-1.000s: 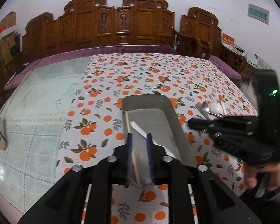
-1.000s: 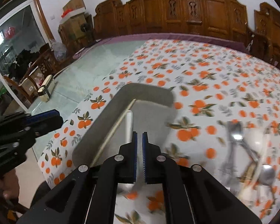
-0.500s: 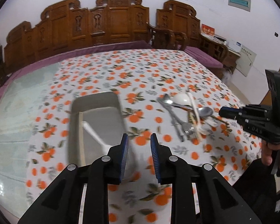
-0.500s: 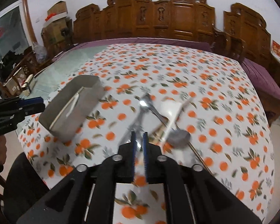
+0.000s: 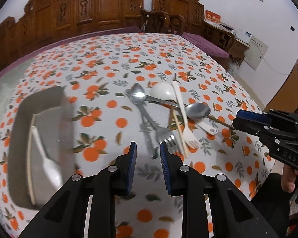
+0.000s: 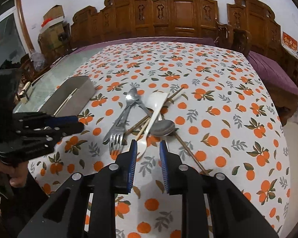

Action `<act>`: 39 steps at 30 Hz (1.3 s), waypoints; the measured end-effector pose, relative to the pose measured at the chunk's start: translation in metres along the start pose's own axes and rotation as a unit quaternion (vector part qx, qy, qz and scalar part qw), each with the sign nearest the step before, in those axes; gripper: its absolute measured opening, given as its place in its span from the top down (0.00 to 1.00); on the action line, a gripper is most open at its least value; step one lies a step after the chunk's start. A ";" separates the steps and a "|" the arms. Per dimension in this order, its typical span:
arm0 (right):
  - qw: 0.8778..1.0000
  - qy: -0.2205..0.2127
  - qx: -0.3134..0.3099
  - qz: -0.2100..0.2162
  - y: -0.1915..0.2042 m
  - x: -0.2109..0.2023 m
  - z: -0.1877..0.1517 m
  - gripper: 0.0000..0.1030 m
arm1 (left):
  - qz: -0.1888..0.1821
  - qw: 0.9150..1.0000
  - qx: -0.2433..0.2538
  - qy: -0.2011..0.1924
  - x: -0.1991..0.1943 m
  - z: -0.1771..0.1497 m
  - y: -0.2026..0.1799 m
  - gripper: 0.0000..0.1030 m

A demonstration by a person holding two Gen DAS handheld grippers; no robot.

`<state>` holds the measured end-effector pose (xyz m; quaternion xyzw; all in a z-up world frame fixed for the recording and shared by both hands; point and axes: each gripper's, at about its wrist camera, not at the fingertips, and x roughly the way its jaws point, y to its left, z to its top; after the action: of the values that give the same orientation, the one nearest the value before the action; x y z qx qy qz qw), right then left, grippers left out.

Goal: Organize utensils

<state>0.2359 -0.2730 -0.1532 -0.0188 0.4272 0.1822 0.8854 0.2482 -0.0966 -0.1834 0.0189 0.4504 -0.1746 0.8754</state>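
Utensils lie heaped mid-tabletop, just ahead of your right gripper and left gripper; both sets of fingers are parted, holding nothing.

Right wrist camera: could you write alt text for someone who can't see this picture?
An open two-finger gripper hovers over a tangled pile of utensils on an orange-print tablecloth: a metal fork, a metal spoon, a white plastic spoon and brown chopsticks. A grey tray lies to the left, beside the other handheld gripper.
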 end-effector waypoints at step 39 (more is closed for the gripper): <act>1.000 0.001 0.013 -0.005 -0.016 0.001 -0.002 0.75 | -0.067 0.995 -0.051 0.047 0.058 0.012 -0.029 0.97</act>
<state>0.2402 -0.2877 -0.1569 -0.0101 0.4306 0.1722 0.8859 0.2786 -0.1427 -0.2187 -0.0477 0.4997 -0.2091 0.8392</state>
